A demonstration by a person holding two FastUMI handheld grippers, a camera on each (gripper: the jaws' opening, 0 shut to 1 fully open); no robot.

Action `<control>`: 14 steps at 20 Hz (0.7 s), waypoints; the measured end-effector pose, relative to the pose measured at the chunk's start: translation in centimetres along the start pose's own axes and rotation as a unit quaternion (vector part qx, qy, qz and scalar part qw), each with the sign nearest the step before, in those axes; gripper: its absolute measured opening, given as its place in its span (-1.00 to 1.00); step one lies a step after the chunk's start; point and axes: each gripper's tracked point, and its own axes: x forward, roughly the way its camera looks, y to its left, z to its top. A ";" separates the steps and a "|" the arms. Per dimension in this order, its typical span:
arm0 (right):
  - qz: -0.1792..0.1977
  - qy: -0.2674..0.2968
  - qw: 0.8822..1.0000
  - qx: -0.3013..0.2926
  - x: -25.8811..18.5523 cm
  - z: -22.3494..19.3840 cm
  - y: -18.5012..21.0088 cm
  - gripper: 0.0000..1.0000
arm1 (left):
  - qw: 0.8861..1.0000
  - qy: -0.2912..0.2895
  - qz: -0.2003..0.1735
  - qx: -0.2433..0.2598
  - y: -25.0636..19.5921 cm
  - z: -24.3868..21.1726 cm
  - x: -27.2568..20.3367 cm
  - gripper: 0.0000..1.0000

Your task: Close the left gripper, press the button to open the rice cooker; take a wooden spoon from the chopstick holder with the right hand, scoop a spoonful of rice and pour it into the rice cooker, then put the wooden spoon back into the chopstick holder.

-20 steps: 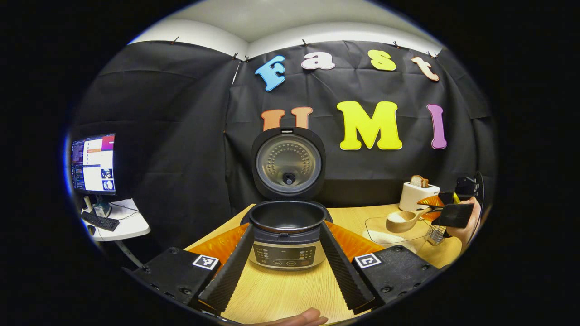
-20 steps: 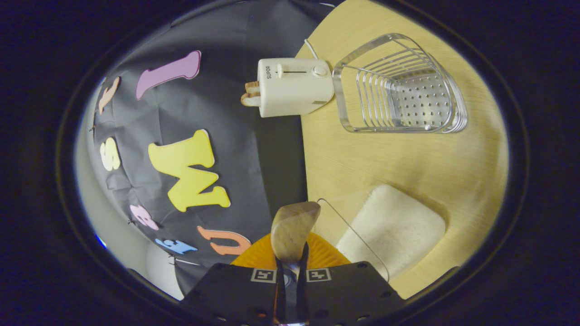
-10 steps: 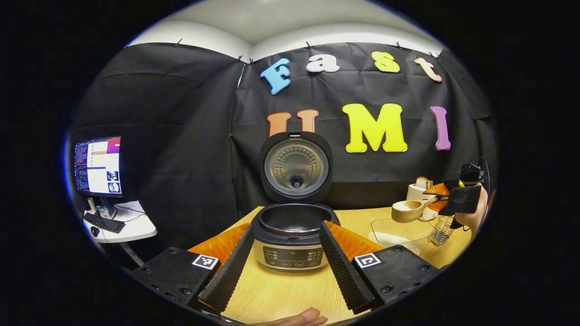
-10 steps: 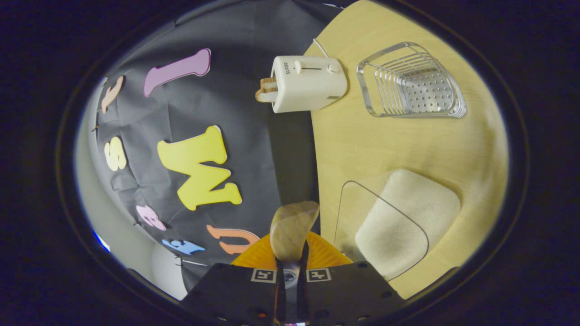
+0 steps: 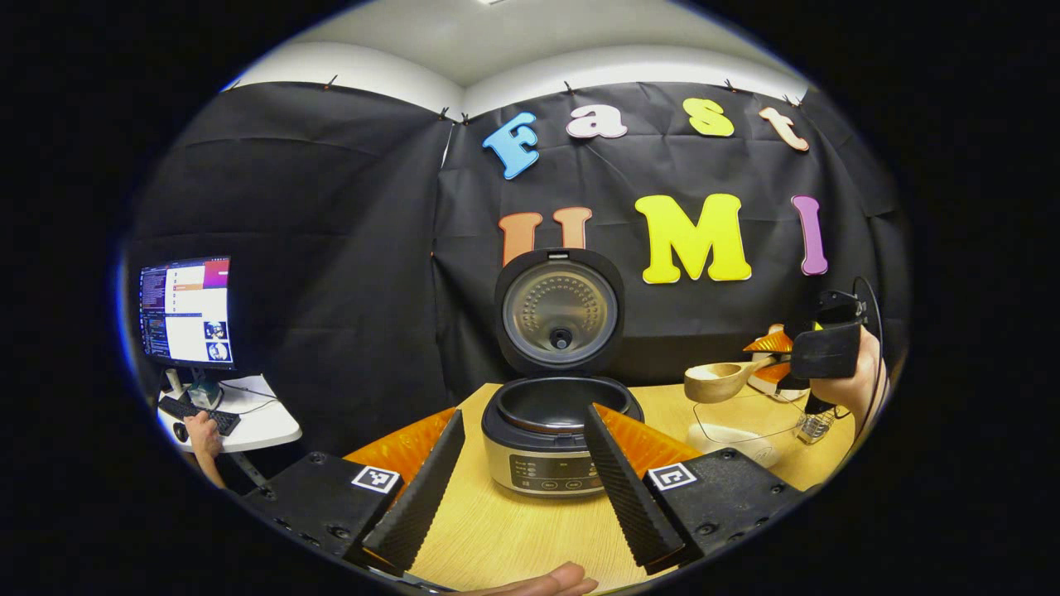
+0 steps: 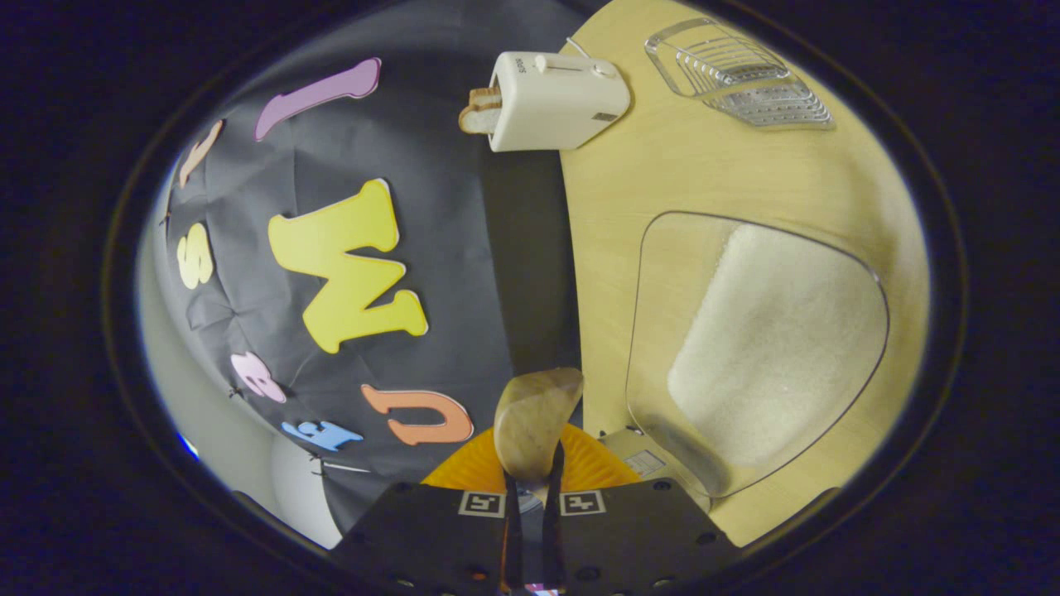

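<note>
Rice cooker (image 5: 553, 430): one, lid up. Wooden spoon (image 5: 722, 380): one. Clear tray of rice (image 6: 758, 348): one. Wire chopstick holder (image 6: 739, 72): one. Toaster (image 6: 553, 88): one, with one slice of bread (image 6: 474, 110). Grippers: two, left gripper (image 5: 517, 476) and right gripper (image 6: 531, 513). Monitor (image 5: 187, 310): one. Keyboard (image 5: 199, 411): one. Bench (image 6: 704, 178): one.

The wooden spoon (image 6: 537, 418) hides its own bowl – whether rice lies inside, I cannot tell; the toaster (image 5: 774, 364) stands half hidden.
</note>
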 end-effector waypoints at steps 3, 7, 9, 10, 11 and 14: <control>0.004 0.014 1.000 -0.008 1.3 -2.7 0.8 -0.82 | 1.000 0.000 -0.010 -0.004 0.3 -0.1 -0.2 0.86; 0.010 0.023 0.999 -0.037 3.3 -6.0 2.3 -0.82 | 1.000 -0.002 -0.029 0.011 0.3 -0.2 -0.4 0.86; 0.006 0.031 0.998 -0.056 4.6 -7.8 2.6 -0.82 | 0.999 -0.001 -0.024 0.024 0.8 -0.4 -0.3 0.87; 0.004 0.034 0.997 -0.065 5.3 -8.6 2.7 -0.82 | 0.999 0.002 -0.022 0.028 0.9 -0.6 -0.2 0.87; 0.003 0.034 0.996 -0.079 6.1 -9.3 3.0 -0.82 | 0.999 0.004 -0.022 0.030 1.0 -0.8 -0.1 0.87; -0.014 0.033 0.987 -0.156 8.5 -12.1 3.3 -0.82 | 0.999 0.011 -0.017 0.026 1.7 -1.0 0.0 0.86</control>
